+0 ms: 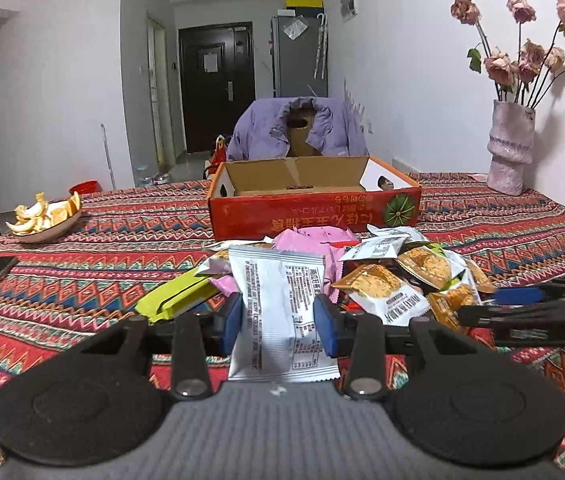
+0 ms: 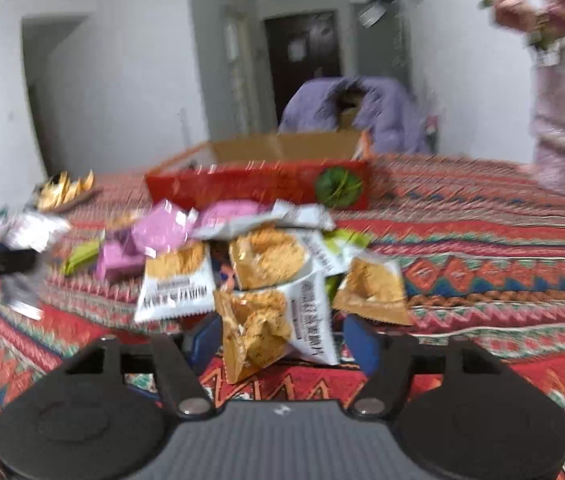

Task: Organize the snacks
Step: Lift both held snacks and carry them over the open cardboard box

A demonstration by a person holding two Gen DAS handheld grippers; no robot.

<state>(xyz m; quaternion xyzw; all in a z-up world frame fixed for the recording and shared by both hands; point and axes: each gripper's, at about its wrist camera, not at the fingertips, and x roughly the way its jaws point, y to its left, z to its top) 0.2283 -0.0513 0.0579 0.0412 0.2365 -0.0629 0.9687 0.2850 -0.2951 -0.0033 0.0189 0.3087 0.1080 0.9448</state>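
Silver packet [image 1: 282, 312] between left hand-held gripper [image 1: 281, 326] pads

No legible text on wrappers [image 1: 282, 304].

Snack packets [image 1: 282, 312]: glossy, crinkled plastic film. Box [image 1: 314, 208]: matt brown cardboard inside, smooth red printed outside. Tablecloth [image 1: 82, 264]: woven patterned cloth, matt. Vase [image 1: 510, 148]: rough, textured glaze. Finger pads [image 1: 324, 326]: smooth blue plastic.
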